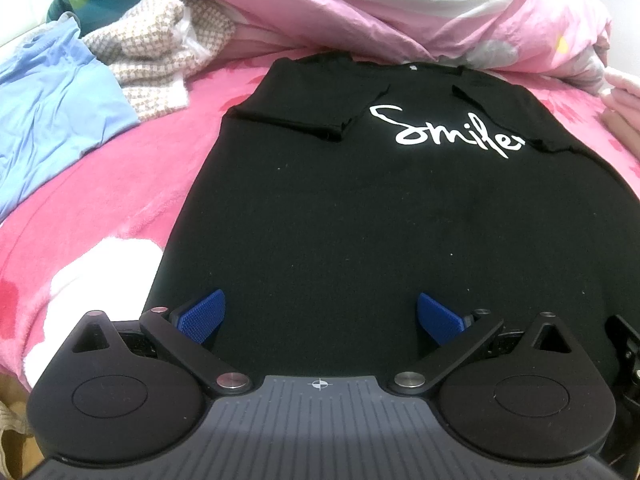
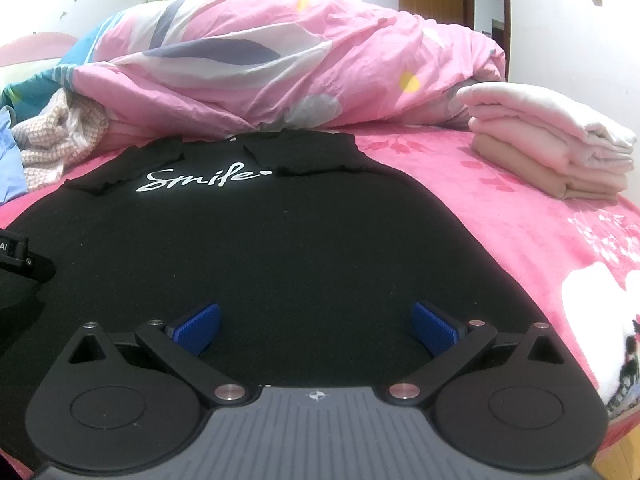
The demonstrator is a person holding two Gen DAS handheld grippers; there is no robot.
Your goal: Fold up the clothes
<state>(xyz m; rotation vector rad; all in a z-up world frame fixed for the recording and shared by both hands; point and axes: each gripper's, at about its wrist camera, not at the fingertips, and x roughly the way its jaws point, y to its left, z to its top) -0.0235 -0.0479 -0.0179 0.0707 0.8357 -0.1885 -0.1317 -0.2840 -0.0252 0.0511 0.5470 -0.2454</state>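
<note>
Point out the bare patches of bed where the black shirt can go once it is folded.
Best is the pink blanket between the black shirt and the folded pile. A narrower strip lies between the shirt's other edge and the blue garment. The far side is crowded: the heaped duvet and checked garment.

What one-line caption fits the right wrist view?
Open right gripper poised over the hem of a black T-shirt, sleeves folded in, on a pink bed.
</note>
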